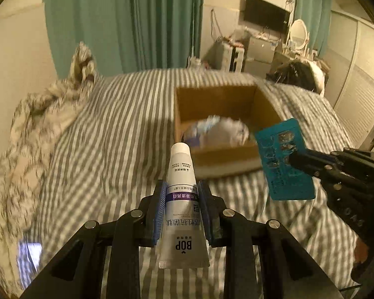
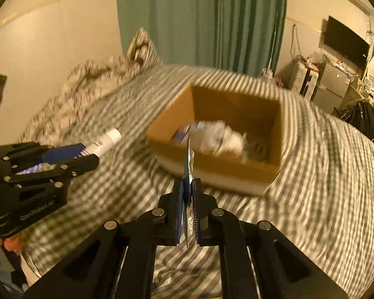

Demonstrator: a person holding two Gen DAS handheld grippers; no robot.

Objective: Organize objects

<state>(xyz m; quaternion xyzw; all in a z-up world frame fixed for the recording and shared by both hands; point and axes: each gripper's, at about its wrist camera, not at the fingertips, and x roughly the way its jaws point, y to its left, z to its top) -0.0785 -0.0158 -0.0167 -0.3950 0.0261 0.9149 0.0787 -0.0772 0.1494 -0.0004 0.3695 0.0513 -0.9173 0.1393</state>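
Note:
My left gripper (image 1: 182, 189) is shut on a white BOP toothpaste tube (image 1: 180, 174), cap pointing forward, held above the striped bed. It also shows in the right wrist view (image 2: 87, 153) at the left, with the tube (image 2: 107, 140). My right gripper (image 2: 187, 186) is shut on a flat teal blister pack (image 2: 189, 164), seen edge-on; in the left wrist view the pack (image 1: 284, 159) hangs beside the box. An open cardboard box (image 1: 264, 104) on the bed holds white and blue packets (image 1: 217, 130); it also shows in the right wrist view (image 2: 172, 114).
A striped grey and white bedcover (image 1: 117, 124) fills the foreground. A crumpled patterned blanket (image 1: 37, 124) lies at the left. Green curtains (image 1: 127, 20) hang behind. A desk with a monitor (image 1: 266, 12) and a round mirror (image 1: 298, 32) stands at the far right.

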